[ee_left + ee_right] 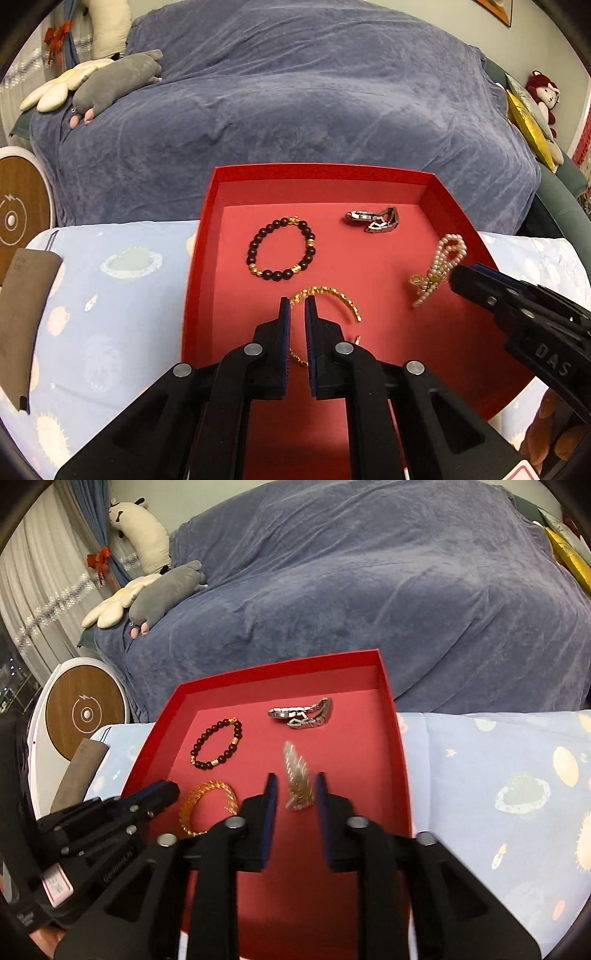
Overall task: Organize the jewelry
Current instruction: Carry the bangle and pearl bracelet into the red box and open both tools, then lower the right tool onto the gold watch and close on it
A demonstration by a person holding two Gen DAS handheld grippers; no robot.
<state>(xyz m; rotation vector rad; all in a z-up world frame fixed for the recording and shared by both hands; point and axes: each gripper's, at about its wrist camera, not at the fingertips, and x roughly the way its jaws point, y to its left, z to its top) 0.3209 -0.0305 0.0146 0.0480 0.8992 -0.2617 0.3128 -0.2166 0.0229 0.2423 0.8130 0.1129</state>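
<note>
A red tray (321,171) (280,668) lies on a pale blue printed cloth. In it are a dark bead bracelet (252,252) (195,752), a silver watch band (375,218) (303,712), a pearl bracelet (441,258) and a gold chain bracelet (343,299) (208,788). My left gripper (297,306) (162,794) hovers over the gold chain with a narrow gap between its pads, and the chain lies on the tray floor. My right gripper (295,779) (460,278) stands open, with the blurred pearl bracelet (297,775) between its fingers and touching neither pad.
The printed cloth (498,760) reaches past the tray on both sides. A brown flat object (22,325) lies at the cloth's left edge. Behind are a sofa under a blue-grey cover (295,92), plush toys (118,81) and a round wood-topped white device (86,712).
</note>
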